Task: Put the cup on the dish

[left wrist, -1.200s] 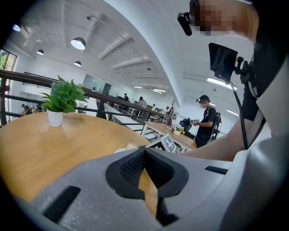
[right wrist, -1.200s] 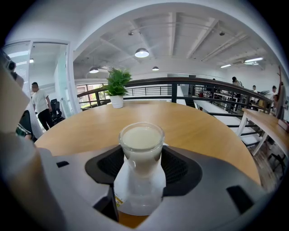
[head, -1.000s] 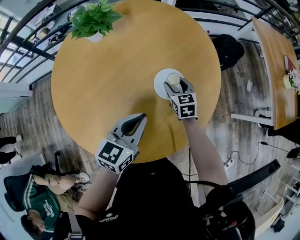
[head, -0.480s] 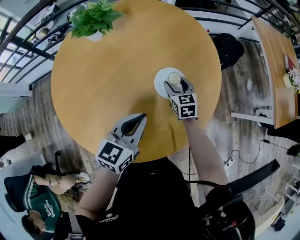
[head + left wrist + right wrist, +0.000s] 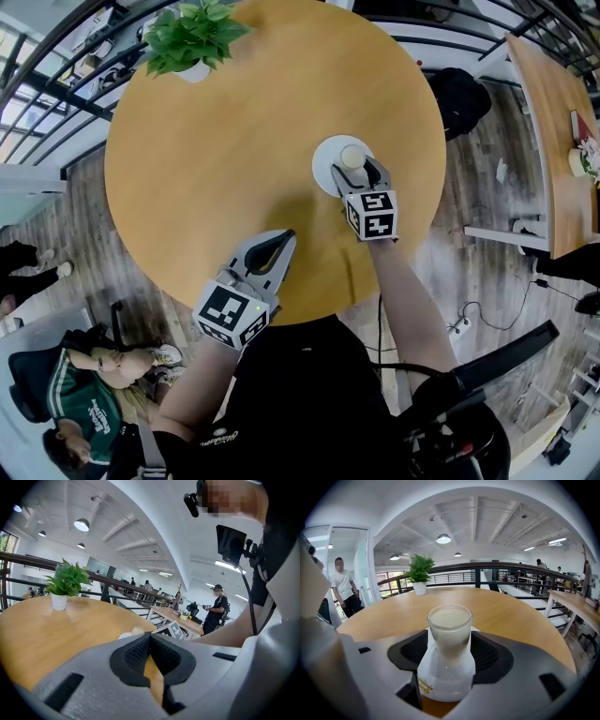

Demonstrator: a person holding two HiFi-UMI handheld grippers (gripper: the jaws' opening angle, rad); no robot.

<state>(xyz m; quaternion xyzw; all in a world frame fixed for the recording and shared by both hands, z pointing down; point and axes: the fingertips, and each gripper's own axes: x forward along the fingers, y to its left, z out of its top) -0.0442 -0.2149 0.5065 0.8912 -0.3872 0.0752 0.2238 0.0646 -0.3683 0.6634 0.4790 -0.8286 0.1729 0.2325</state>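
Left gripper (image 5: 149, 637): jaws pressed together, nothing between them, above the near part of the table (image 5: 216, 150).
Right gripper (image 5: 355, 172): pinches the cup (image 5: 450, 630) on both sides.
Cup: upright on the white dish (image 5: 324, 161).
Plant (image 5: 190, 37): far table edge.

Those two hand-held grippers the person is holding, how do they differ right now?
The left hand-held gripper has its jaws together with nothing between them; the right hand-held gripper is closed on the cup. The left one hovers near the table's near edge, apart from the dish; the right one is at the white dish. Both are grey and carry a marker cube.
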